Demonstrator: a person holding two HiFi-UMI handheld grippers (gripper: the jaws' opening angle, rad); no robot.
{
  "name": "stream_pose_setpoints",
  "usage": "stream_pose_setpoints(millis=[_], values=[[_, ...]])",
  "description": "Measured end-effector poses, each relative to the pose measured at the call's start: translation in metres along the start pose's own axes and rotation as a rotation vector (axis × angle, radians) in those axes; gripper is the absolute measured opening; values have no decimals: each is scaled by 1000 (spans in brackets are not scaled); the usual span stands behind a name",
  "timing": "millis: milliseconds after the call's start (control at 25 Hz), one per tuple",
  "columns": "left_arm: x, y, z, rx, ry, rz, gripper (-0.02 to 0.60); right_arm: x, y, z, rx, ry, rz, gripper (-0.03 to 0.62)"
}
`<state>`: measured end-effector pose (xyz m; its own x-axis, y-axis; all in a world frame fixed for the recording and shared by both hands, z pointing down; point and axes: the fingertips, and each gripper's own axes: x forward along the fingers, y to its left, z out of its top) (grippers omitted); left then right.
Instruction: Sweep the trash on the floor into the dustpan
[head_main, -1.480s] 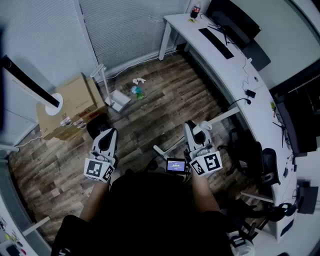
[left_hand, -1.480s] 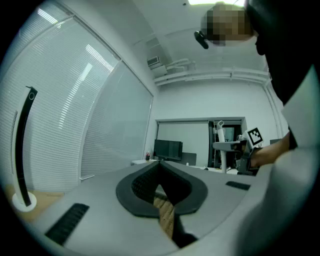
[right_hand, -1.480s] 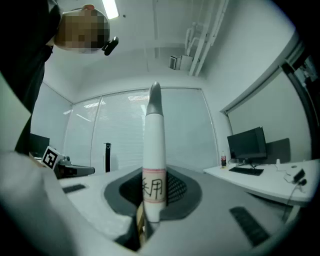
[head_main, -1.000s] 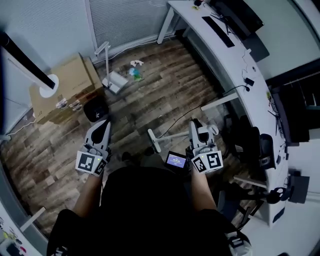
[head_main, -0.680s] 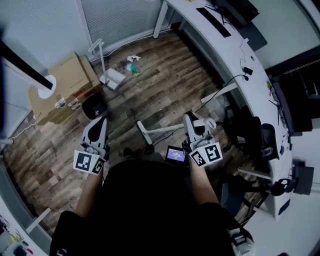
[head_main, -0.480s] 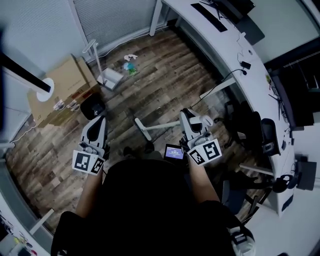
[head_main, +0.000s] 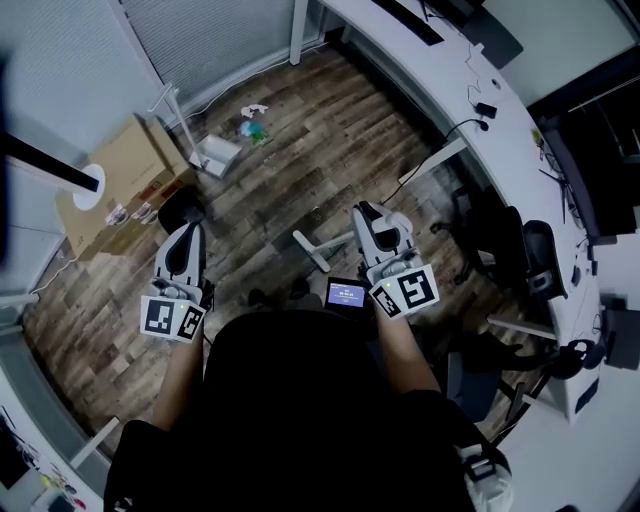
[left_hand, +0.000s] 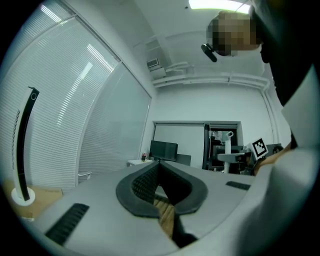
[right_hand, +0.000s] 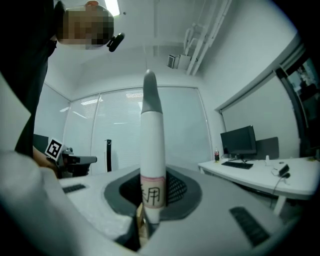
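Dustpan (head_main: 216, 154) and trash (head_main: 252, 124) have slid up and to the left in the head view since a moment ago, and now lie farther from both grippers. At far left a floor lamp (head_main: 85, 180) stands on its round white base beside a cardboard box (head_main: 135, 180). The left gripper (head_main: 186, 232) is held level over the wooden floor (head_main: 330, 150), its jaws pressed together with nothing between them. Beyond it, near the box, the white dustpan sits on the floor with its long handle upright. The trash, a few white and teal scraps, lies just to the right of the dustpan and well apart from the broom. The broom's white head (head_main: 312, 251) rests on the floor between the two grippers. The right gripper (head_main: 363, 212) is clamped on the broom handle (right_hand: 151, 145), which stands upright between its jaws and bears a printed label. A long white desk (head_main: 500, 150) runs along the right.
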<state>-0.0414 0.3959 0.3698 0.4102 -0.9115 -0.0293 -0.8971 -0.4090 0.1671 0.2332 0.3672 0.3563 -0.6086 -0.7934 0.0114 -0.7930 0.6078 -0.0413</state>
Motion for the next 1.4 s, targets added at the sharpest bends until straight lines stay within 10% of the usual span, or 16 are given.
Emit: stream_pose_setpoints(millis=[1400], values=[[88, -22, -28, 10, 88, 48, -6, -5, -123, -37, 76, 55, -47, 46]])
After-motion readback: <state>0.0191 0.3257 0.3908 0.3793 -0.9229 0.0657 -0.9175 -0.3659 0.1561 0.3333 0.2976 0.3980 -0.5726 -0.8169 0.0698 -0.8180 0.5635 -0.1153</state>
